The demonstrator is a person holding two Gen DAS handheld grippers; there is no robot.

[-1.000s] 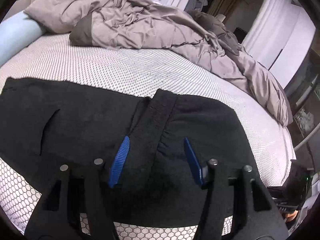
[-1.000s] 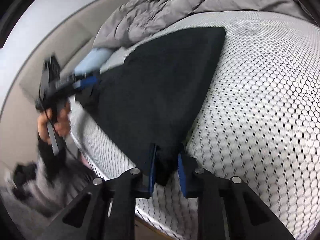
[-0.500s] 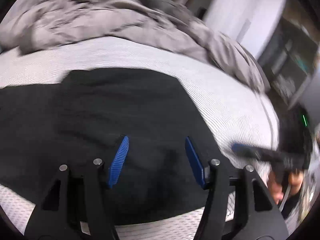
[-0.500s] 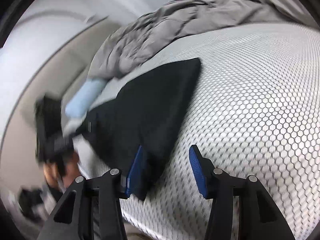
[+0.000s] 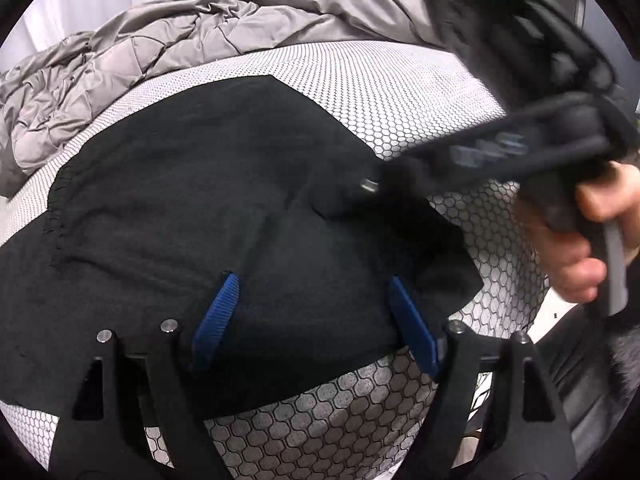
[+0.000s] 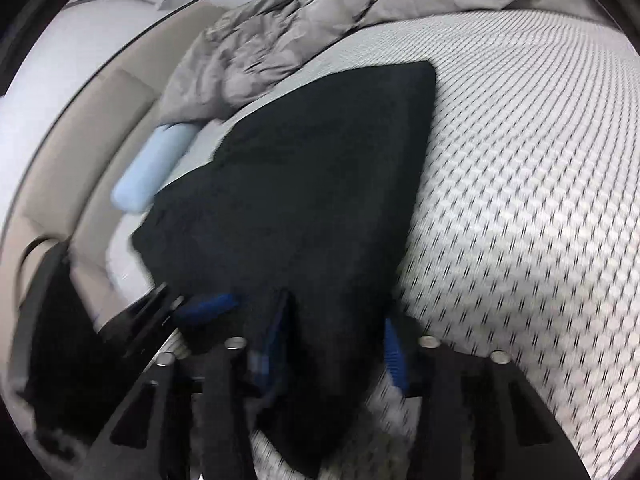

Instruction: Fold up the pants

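Note:
Black pants (image 5: pixel 208 208) lie folded on the white honeycomb-patterned mattress (image 5: pixel 400 92). My left gripper (image 5: pixel 316 316) is open just above the near edge of the pants, with nothing between its blue pads. In the right wrist view the pants (image 6: pixel 320 184) stretch away from the camera. My right gripper (image 6: pixel 332 344) is open, its blue fingers straddling the near corner of the pants. In the left wrist view the right gripper (image 5: pixel 360 188) reaches in from the right, held in a hand, with its tip on the pants.
A rumpled grey duvet (image 5: pixel 168 44) lies across the far side of the bed and also shows in the right wrist view (image 6: pixel 312 28). A light blue pillow (image 6: pixel 152 168) lies at the left by the beige headboard (image 6: pixel 64 152). The mattress edge is close in front.
My right gripper opened and let go of the pants corner, then moved back over it. My left gripper swung right across the pants and stayed open. The right gripper came close in the left view.

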